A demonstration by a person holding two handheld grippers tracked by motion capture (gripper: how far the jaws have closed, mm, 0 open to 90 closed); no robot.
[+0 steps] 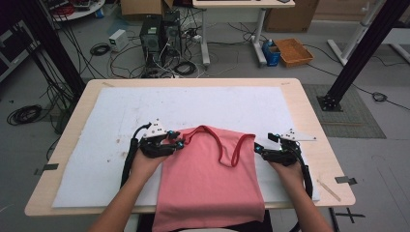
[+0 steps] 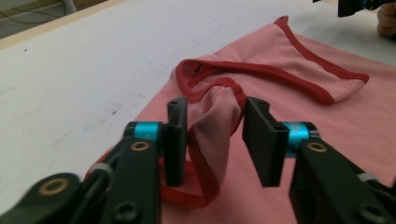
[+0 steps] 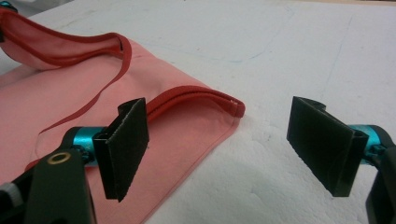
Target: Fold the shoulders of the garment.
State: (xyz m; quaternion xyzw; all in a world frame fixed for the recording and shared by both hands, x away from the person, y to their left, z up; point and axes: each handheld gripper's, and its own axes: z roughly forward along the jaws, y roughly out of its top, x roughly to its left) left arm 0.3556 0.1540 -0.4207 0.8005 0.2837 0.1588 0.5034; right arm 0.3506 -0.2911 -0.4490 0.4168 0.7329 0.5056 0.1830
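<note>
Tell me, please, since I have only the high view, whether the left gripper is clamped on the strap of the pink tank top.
Observer: No. In the left gripper view, the left gripper is open, and the bunched strap sits unpinched between its fingers.
Operator: Thank you. Is the right gripper gripping the other strap?
Observer: No. The right gripper stands wide open, and the red-trimmed strap end lies flat on the white mat ahead of its fingers.
Operator: Is any cloth under that gripper?
Observer: The edge of the tank top runs just by the finger at that view's left, while the other finger is over bare mat.
</note>
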